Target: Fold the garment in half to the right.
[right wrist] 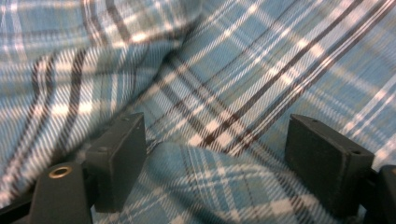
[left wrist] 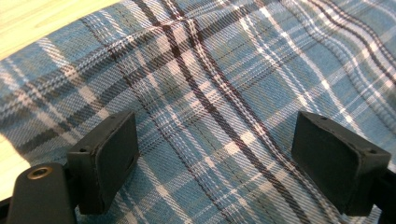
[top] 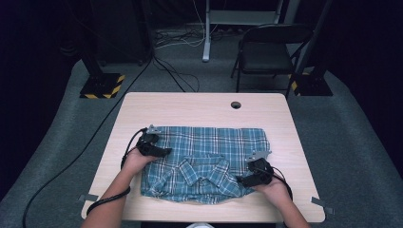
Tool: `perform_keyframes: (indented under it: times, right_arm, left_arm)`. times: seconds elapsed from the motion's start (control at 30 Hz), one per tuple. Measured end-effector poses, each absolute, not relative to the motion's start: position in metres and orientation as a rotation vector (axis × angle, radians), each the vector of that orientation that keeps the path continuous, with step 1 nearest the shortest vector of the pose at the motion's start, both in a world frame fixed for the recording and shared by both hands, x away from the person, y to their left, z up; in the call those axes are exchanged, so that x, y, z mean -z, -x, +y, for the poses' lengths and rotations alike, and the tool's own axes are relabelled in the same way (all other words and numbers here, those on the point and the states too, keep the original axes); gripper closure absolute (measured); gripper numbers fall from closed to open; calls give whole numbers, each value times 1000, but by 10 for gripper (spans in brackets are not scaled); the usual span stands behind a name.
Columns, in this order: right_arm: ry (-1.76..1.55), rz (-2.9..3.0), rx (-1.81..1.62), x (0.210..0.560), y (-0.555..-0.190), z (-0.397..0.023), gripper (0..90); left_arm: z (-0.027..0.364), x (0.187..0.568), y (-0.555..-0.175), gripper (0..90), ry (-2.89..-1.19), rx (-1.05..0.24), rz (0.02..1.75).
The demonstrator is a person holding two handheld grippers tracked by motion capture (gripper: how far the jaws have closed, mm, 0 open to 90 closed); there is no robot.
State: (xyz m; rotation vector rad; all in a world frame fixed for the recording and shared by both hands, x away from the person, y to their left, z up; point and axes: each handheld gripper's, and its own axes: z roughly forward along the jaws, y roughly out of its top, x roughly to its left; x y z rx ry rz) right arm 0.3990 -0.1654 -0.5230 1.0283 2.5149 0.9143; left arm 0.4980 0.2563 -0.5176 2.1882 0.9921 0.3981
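**A:** Status on the shirt (top: pixel 204 161)?

**B:** It lies flat on the desk (top: pixel 199 107), collar towards me, body spread out to the far side. The sides look tucked in to a rough rectangle; the near hem is still bunched and uneven. My judgement: folding is partly done, with the sides in and the lengthwise fold still to make.

**A:** Jaws?

**B:** Left gripper (top: pixel 164 152) sits at the shirt's left edge. In the left gripper view the jaws stand wide apart over plaid (left wrist: pixel 210 93), with nothing pinched between them. Right gripper (top: pixel 241 180) is at the near right corner. In the right gripper view the jaws are also spread, with a raised fold of cloth (right wrist: pixel 205 177) lying between them, but the pads (right wrist: pixel 116 158) do not press on it. Both released, then.

**A:** What is left?

**B:** As I read it: clench on that right fold, take a matching hold on the left, then bring one end over the other and smooth.

**A:** Anything in the way?

**B:** The desk around the shirt is bare; a cable hole (top: pixel 235 105) lies well beyond it. A chair (top: pixel 268 50) and floor cables (top: pixel 176 71) stand beyond the desk, well apart. My own trailing cable (top: pixel 128 147) lies beside the left edge and could drag the cloth.
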Motion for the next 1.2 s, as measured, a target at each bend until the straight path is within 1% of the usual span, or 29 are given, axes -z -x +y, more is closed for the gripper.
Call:
perform_keyframes:
  times: [0.23,0.37,0.6,0.73,1.0,1.1,1.2]
  right_arm:
    - [-966,2420,-1046,488,-392,-147,194]
    - [-894,2448,-1185,478,-389,-122,231]
    - [-750,2538,-1169,485,-395,-65,244]
    - [-706,2566,-1103,495,-402,-44,267]
    - [-818,2621,-1015,522,-420,-40,280]
    - [-822,2617,-1023,521,-420,-41,270]
    - [-814,2581,-1066,510,-418,-41,254]
  left_arm:
    - [262,504,-494,136,-2110,-391,1009]
    - [261,502,-492,137,-2115,-407,1007]
    - [258,507,-491,138,-2162,-417,993]
    - [258,515,-492,138,-2198,-412,994]
    - [257,521,-492,137,-2224,-432,974]
    - [257,522,-492,136,-2223,-435,970]
    - [257,522,-492,136,-2221,-433,967]
